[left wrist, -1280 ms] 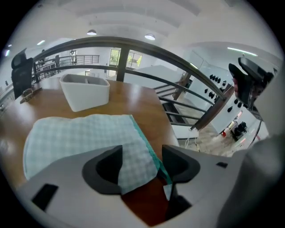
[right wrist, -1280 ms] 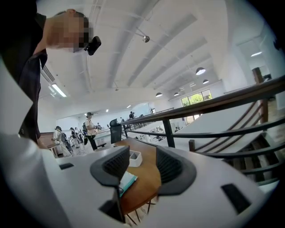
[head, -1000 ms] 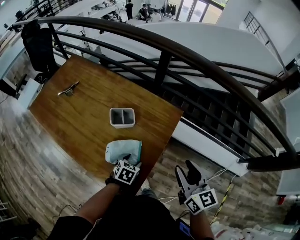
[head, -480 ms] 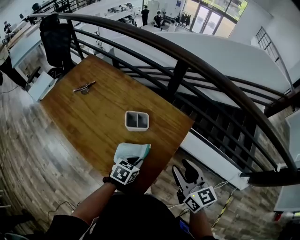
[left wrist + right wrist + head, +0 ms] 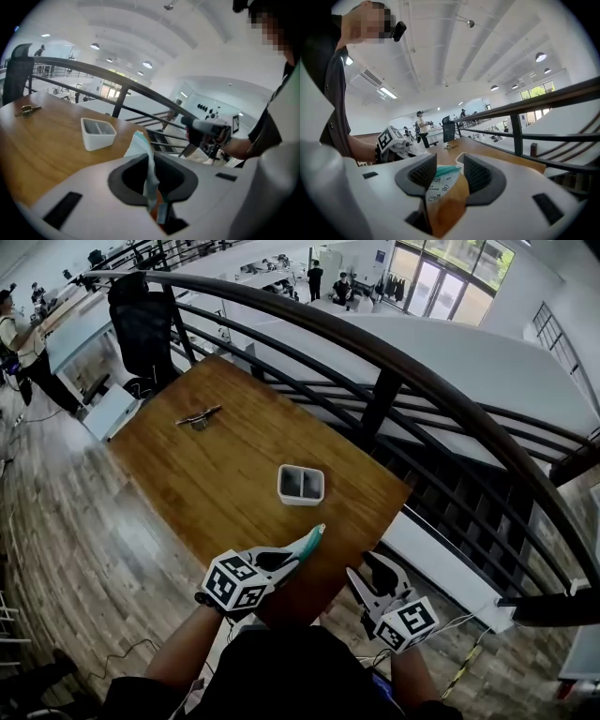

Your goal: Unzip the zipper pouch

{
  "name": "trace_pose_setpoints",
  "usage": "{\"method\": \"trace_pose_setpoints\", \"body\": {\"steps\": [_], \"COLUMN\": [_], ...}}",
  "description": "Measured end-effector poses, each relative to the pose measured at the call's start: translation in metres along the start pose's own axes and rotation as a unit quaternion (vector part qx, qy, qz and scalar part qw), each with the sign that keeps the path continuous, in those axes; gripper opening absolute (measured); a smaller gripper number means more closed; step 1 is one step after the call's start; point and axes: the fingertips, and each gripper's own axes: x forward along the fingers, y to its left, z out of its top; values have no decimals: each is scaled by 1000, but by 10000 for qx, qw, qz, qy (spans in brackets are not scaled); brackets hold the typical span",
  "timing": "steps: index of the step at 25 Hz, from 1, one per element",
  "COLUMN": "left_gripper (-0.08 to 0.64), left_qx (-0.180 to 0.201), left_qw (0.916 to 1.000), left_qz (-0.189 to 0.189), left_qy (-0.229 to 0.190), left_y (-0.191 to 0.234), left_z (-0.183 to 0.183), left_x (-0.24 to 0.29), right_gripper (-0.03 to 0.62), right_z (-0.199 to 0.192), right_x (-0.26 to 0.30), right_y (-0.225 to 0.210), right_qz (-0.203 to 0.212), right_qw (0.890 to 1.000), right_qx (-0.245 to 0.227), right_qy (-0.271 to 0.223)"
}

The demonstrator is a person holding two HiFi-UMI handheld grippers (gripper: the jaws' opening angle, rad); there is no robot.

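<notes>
One pouch (image 5: pixel 305 542) hung (clear of the table (image 5: pixel 206 474)) pinched in the left tongs (image 5: pixel 274 562), whose jaws had just been closing; right tongs (image 5: pixel 371 570), half open, held nothing at its four o'clock; tray (image 5: pixel 301 485) at twelve.

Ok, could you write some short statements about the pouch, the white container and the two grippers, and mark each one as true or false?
1. The pouch lies flat on the table. False: the pouch is held up off the table, pinched in the left gripper, whose fingers have just been closing on it.
2. The white container has two compartments. True.
3. The right gripper has its fingers apart. True.
4. The white container stands on the floor. False: it stands on the table.
</notes>
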Motion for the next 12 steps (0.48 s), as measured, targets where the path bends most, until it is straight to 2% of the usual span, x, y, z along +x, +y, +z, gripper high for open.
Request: {"method": "trace_pose_setpoints", "body": {"steps": [4,7,9,12], "left_gripper": [43,43,41,41], "left_qx": [465,938,1141,1261], "left_qw": [9963,9891,9842,9797], "left_qz": [-638,-1042,-1259,-1500], "left_qy": [-329,-457,-499,-419], "left_y": [-27,-44,-54,-65], "left_z": [21,29,32,32], "left_x": [-24,-39,-52,-66], "right_gripper": [178,186,196,223], "right_z": [-1,-7,-13,-16], "right_x": [7,10,15,27], "right_y": [5,8,16,28], "right_qz": [479,855,1075,1465], "right_qw": [9985,9930,9842,9649], "right_qx": [-252,-713,-1245,-2003], "right_qy": [90,401,654,855]}}
